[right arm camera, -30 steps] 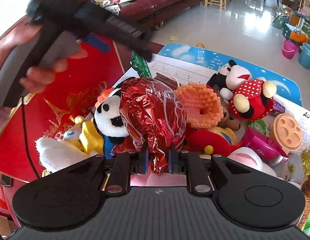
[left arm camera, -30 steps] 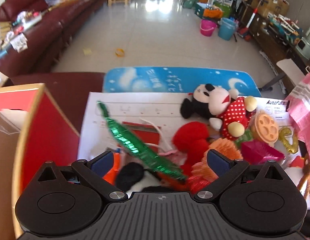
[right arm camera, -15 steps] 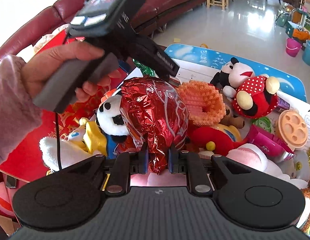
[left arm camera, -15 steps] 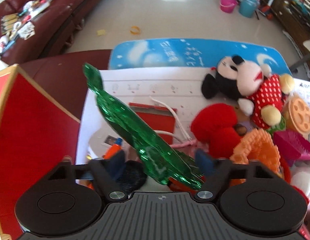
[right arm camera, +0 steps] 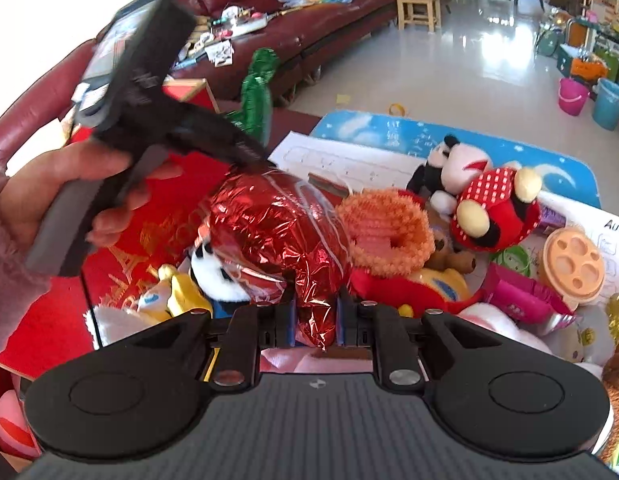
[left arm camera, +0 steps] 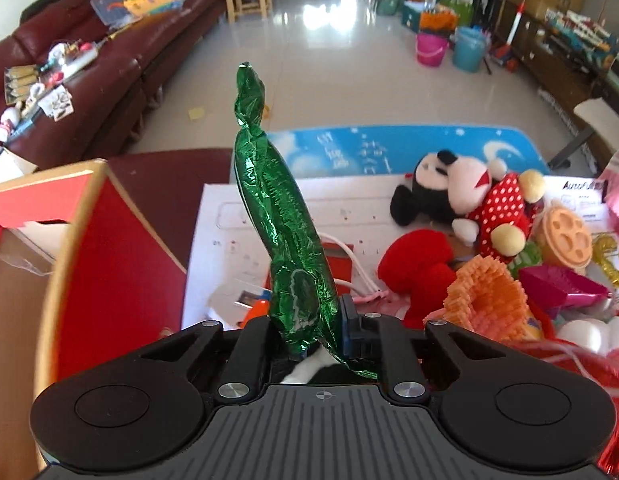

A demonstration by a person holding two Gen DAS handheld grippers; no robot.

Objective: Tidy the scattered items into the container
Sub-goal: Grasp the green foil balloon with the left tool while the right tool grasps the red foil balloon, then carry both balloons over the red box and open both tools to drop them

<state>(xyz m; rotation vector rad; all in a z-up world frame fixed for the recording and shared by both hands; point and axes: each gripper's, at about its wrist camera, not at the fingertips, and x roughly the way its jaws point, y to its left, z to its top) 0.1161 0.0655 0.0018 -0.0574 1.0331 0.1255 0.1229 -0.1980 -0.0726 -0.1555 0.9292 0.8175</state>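
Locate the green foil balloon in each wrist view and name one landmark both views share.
Left wrist: the green foil balloon stands centre frame, rising from the left gripper, which is shut on its base.
Right wrist: it shows upper left of centre, blurred, beyond the hand holding the left gripper.
Shared landmark: the mouse plush in the red polka-dot dress.

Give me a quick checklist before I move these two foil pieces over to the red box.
1. Left gripper shut on the green foil piece: ok.
2. Right gripper shut on the red foil balloon: ok.
3. Green foil piece clear of the toy pile: ok, it stands upright above it.
4. Red foil balloon clear of the panda plush: not ok, it lies against it.
5. Red box within view on the left: ok.
6. Room inside the red box: cannot tell.
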